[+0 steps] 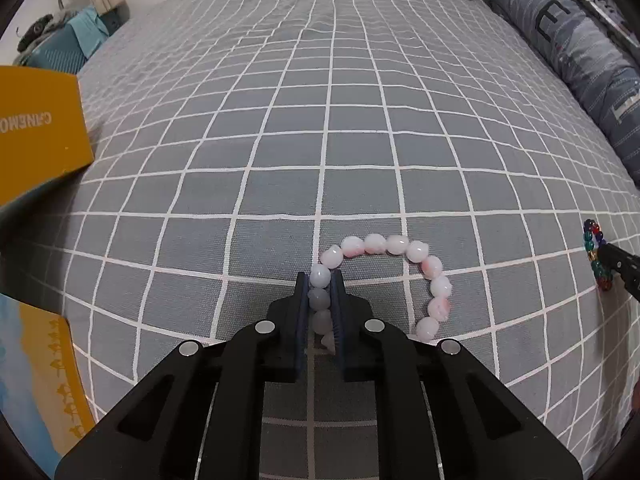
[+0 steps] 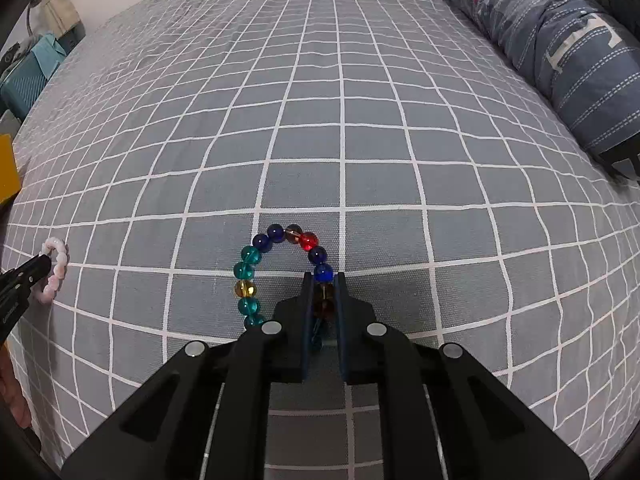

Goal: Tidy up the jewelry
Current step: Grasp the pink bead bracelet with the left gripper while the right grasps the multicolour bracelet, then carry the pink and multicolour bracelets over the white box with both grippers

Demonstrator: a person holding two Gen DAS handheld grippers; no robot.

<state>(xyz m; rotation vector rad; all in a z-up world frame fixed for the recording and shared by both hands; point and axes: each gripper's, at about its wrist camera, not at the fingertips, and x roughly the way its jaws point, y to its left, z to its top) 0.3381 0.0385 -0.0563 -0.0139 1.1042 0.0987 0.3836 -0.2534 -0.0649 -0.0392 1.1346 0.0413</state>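
- Left gripper (image 1: 320, 280), bottom centre of left wrist view: jaws clenched on the pink-white bead bracelet (image 1: 416, 252), pinching a run of beads on the loop's left side.
- Rest of that bracelet curves up & right of the fingers, lying on the grey checked bedsheet (image 1: 280, 140).
- Right gripper (image 2: 323, 278), bottom centre of right wrist view: jaws closed on the multicolour glass bead bracelet (image 2: 248, 272), gripping the loop's right side; a blue bead sits at the fingertips.
- Its teal, amber, dark blue & red beads arc up & left of the fingers, on the sheet.
- In left wrist view the multicolour bracelet shows at far right edge w/ the right gripper's tip on it.
- In right wrist view the pink-white bracelet is at far left edge, the left gripper's tip on it.
- The 2 bracelets lie well apart.
- Yellow box (image 1: 40, 120) at left edge of left wrist view, on the sheet.
- Blue-grey striped pillow (image 1: 580, 60) along upper right.
- Teal cloth (image 1: 86, 26) in upper left corner, beyond the bed.
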